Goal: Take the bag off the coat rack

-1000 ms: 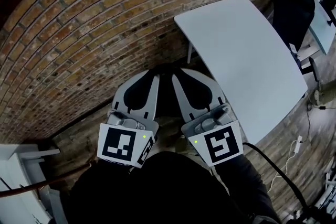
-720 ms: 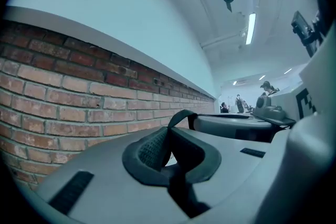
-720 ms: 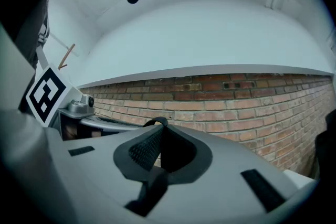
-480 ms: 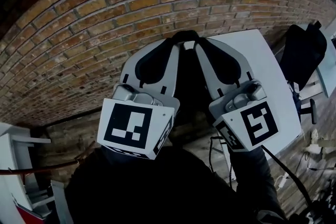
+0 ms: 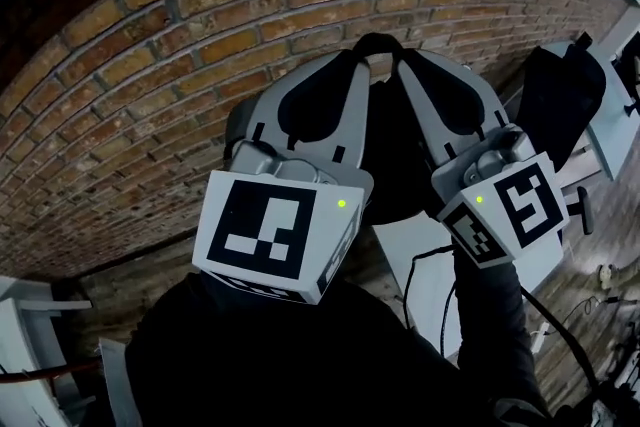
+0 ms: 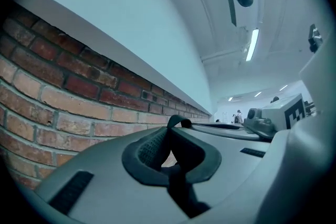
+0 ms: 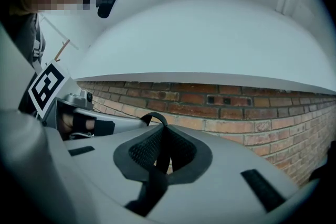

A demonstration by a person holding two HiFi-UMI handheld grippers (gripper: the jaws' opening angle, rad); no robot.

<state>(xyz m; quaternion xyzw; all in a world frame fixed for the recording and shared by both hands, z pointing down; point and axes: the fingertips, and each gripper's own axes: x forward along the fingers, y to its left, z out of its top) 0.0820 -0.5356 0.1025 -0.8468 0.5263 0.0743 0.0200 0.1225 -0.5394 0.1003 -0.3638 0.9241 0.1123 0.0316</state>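
In the head view my two grippers are held up side by side in front of a brick wall (image 5: 150,65). The left gripper (image 5: 352,60) and the right gripper (image 5: 408,60) meet at their tips, where a black strap loop (image 5: 375,41) arches over them. A black bag (image 5: 395,155) hangs down between the two gripper bodies. In the left gripper view the left gripper (image 6: 176,124) is shut on the strap (image 6: 178,186), which runs back through the jaws. In the right gripper view the right gripper (image 7: 157,122) pinches the same strap (image 7: 155,176). I see no coat rack.
A white table (image 5: 430,265) stands below and to the right. A dark chair or bag (image 5: 560,95) is at the far right beside another white surface. Cables (image 5: 560,325) trail over the wooden floor. White furniture (image 5: 30,315) stands at the lower left.
Both grippers have gone up together with the strap and the bag, staying close together. The wall now fills more of the view and the white table has dropped lower.
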